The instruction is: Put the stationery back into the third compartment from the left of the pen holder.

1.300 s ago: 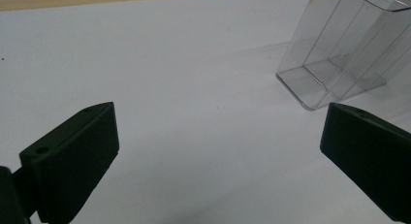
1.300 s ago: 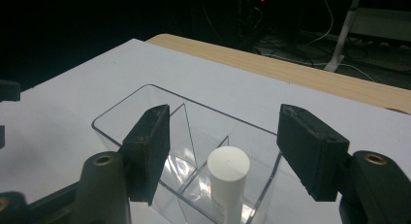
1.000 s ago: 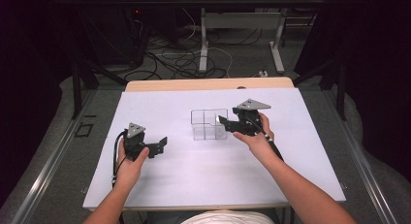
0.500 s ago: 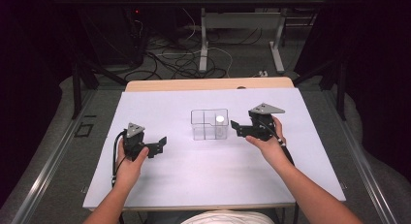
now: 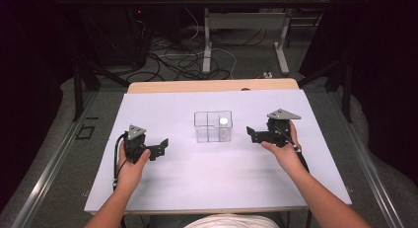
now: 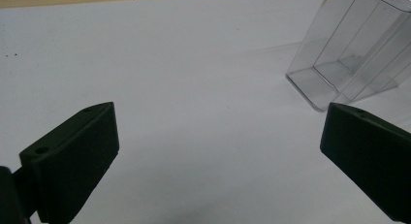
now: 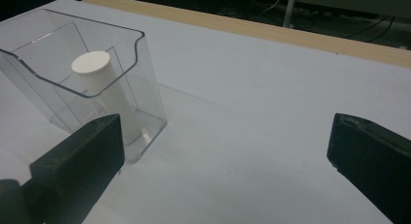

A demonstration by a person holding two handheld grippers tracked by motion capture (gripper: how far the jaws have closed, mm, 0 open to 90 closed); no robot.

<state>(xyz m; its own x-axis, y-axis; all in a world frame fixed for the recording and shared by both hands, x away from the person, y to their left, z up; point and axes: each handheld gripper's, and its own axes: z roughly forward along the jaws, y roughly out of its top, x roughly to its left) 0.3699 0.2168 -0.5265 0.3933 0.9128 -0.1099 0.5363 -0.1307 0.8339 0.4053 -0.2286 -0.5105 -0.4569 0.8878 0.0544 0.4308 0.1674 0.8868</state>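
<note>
A clear plastic box [image 5: 213,127] with inner dividers stands mid-table on the white sheet. A white cylinder [image 5: 224,122] stands upright in its right compartment, also seen as the white cylinder [image 7: 104,90] inside the box [image 7: 82,78] in the right gripper view. My right gripper [image 5: 252,134] is open, held a short way right of the box with nothing between its jaws. My left gripper [image 5: 163,145] is open too, low over the sheet left of the box [image 6: 354,54], jaws empty.
The white sheet [image 5: 207,183] covers most of the wooden table, whose bare far edge [image 5: 212,86] shows behind it. Cables and desk legs [image 5: 207,45] lie on the floor beyond. Dark curtains flank both sides.
My right gripper has pulled back to the right, away from the box, leaving the white cylinder standing in the right compartment. The left gripper has stayed put.
</note>
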